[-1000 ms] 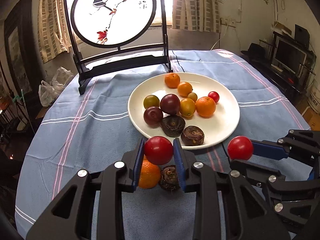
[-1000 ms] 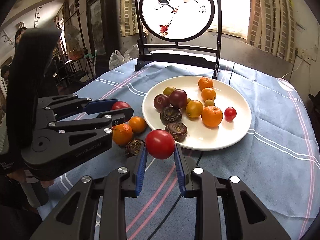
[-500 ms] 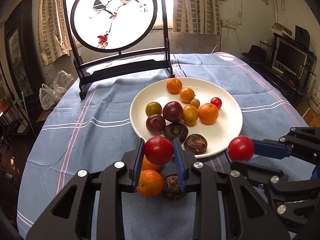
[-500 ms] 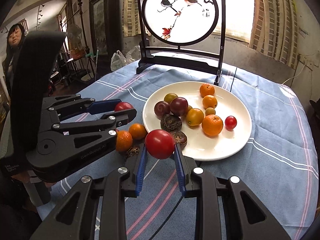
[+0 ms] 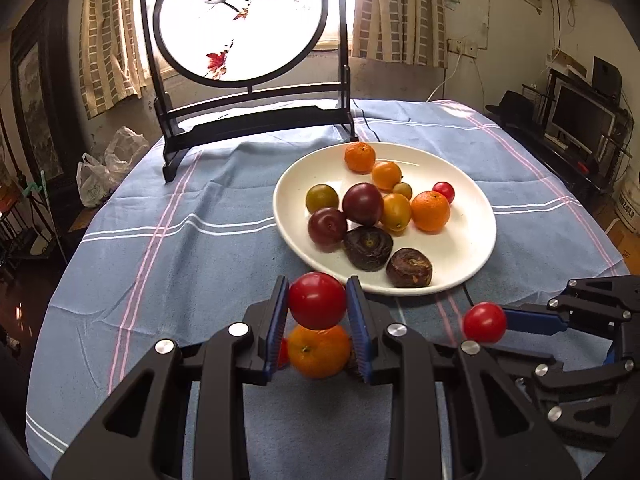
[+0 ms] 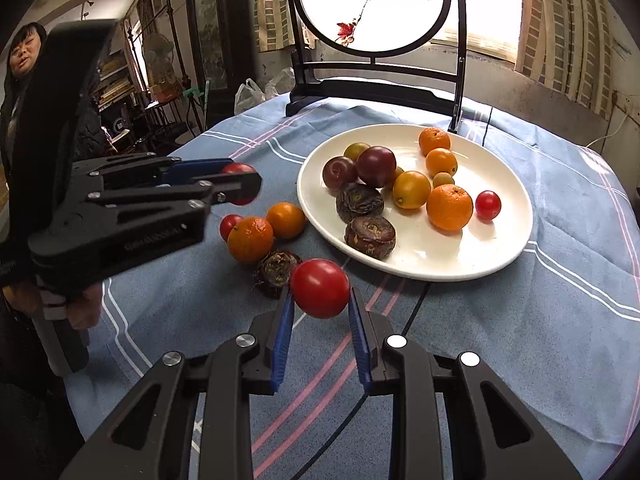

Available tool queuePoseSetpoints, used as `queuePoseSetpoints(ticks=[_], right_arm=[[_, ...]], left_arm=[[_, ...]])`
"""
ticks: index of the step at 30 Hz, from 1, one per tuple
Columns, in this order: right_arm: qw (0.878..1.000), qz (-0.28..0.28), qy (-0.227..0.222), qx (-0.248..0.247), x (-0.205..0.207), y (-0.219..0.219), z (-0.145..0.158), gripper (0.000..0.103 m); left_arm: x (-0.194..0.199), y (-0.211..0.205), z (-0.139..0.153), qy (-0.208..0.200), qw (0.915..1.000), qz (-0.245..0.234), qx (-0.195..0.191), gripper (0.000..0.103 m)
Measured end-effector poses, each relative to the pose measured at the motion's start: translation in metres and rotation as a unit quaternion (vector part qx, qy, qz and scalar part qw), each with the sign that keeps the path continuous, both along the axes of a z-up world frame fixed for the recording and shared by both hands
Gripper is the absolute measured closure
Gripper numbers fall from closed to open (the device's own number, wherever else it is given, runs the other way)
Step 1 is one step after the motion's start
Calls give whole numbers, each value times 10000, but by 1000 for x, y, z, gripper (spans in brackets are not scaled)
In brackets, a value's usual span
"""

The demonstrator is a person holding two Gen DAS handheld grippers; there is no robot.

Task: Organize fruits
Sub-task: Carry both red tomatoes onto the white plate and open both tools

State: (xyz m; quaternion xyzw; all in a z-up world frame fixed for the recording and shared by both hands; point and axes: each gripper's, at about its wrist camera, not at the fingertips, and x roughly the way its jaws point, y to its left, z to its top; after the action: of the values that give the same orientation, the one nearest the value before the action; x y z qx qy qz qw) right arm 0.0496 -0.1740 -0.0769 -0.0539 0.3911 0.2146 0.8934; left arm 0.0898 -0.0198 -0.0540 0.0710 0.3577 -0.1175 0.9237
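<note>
Above the tablecloth [image 5: 168, 264], each level hand-held gripper [image 5: 317, 308] [image 6: 320, 308] pinches a red tomato [image 5: 317, 301] [image 6: 320, 288].

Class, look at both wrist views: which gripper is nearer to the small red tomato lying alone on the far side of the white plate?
Right. The right gripper faces the plate's near rim, with the small red tomato beyond it. The left gripper hangs off the plate's left side, farther away.

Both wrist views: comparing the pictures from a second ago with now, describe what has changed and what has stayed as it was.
Both grippers have lifted and drawn back slightly: the white plate sits further off, and more loose fruit shows on the blue cloth. The left gripper still clamps its red tomato; the right gripper still clamps its own. Nothing was released; the fruit on the plate is unmoved.
</note>
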Motion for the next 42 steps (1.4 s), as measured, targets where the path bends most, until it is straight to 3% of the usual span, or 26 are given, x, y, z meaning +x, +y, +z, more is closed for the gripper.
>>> queuePoseSetpoints(ticks=[8, 25, 33, 38, 42], right_arm=[[9994, 97, 317, -137, -13, -5, -22, 75], [9991, 202, 360, -18, -12, -3, -19, 75], [9997, -162, -167, -6, 13, -26, 18, 74], [9979, -509, -392, -78, 50, -42, 33, 73], [9963, -746, -388, -155, 84, -50, 32, 73]], left_arm=[[-21, 49, -12, 149, 9994, 254, 182, 74], [-13, 12, -8, 115, 9992, -276, 260, 73], [30, -23, 27, -275, 9978, -460, 396, 73], [78, -42, 34, -42, 9989, -396, 262, 73], [110, -58, 29, 64, 9990, -261, 364, 73]])
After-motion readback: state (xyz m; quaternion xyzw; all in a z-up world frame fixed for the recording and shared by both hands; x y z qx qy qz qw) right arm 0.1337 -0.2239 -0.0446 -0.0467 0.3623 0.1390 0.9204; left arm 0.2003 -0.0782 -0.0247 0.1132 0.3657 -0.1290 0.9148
